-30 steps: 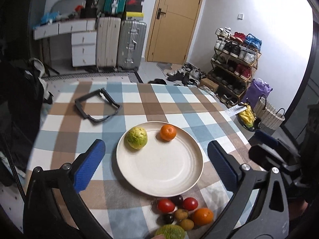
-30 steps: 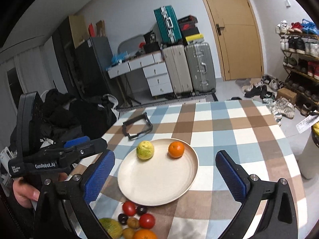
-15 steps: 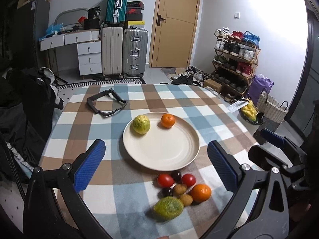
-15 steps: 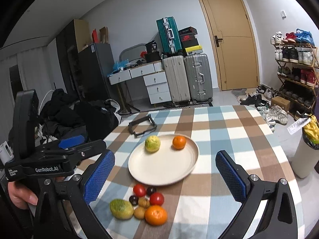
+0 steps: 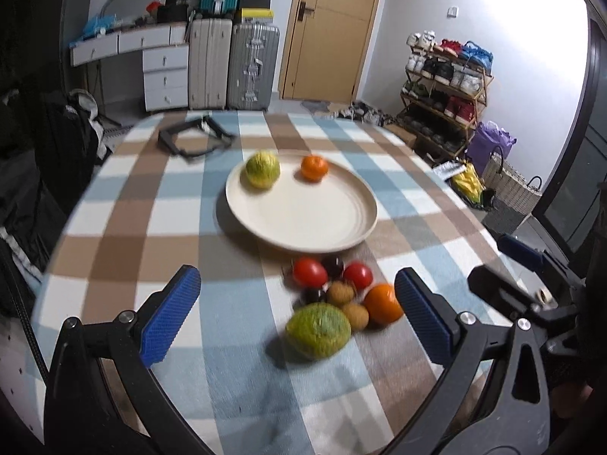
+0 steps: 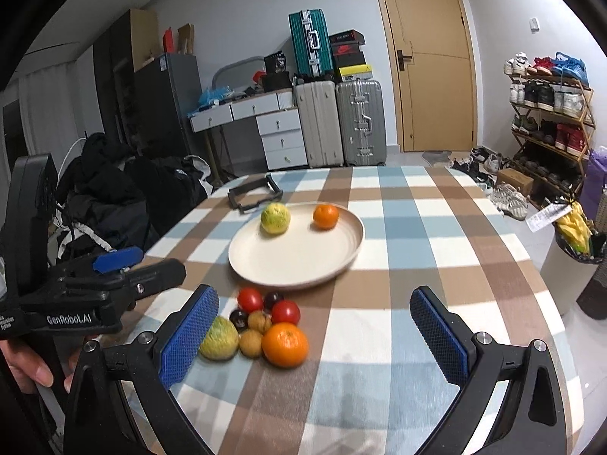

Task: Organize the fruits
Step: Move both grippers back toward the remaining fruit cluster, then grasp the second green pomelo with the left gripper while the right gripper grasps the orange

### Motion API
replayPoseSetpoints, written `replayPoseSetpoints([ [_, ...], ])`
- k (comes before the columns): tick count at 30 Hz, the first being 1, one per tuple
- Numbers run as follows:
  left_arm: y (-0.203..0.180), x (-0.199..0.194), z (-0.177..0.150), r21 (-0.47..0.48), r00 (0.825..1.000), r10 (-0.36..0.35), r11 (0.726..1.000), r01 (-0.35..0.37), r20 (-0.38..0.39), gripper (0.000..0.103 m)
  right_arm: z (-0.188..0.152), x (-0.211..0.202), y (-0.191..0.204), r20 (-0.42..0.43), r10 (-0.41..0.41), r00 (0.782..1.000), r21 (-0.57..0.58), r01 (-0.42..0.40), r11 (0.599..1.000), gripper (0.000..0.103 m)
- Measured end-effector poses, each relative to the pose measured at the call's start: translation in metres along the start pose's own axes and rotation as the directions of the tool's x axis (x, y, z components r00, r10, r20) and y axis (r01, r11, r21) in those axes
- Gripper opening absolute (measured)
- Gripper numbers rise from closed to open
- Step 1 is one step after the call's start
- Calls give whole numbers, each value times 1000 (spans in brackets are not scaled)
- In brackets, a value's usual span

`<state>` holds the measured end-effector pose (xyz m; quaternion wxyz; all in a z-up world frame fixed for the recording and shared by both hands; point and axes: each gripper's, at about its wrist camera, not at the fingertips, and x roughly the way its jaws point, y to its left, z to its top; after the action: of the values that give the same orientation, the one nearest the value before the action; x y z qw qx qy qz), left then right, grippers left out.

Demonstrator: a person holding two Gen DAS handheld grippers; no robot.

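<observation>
Left wrist view: left gripper (image 5: pixel 296 320) and right gripper (image 6: pixel 315 335) both gape wide, holding nothing, above the checked cloth (image 5: pixel 151 204). One round cream plate (image 5: pixel 303 223) carries two fruits; eight more huddle on its near side, including two glossy tomatoes (image 6: pixel 250 299).

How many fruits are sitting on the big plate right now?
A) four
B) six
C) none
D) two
D: the plate holds only a yellow-green fruit and a small orange; the other fruits lie in a pile on the tablecloth.
</observation>
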<state>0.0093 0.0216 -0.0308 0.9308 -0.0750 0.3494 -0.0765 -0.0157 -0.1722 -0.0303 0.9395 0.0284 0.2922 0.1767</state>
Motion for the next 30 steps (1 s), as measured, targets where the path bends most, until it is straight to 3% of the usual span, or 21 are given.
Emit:
replayPoseSetpoints([
  [7, 11, 27, -21, -36, 998, -27, 999, 25, -63, 102, -18, 7, -7, -43, -9, 999, 20, 10, 1000, 103],
  [16, 14, 43, -27, -35, 994, -74, 997, 71, -80, 96, -28, 19, -16, -85, -15, 996, 35, 18, 999, 103],
  [30, 23, 68, -30, -118, 959, -232, 970, 214, -164, 50, -30, 26, -20, -102, -9, 995, 50, 14, 999, 103],
])
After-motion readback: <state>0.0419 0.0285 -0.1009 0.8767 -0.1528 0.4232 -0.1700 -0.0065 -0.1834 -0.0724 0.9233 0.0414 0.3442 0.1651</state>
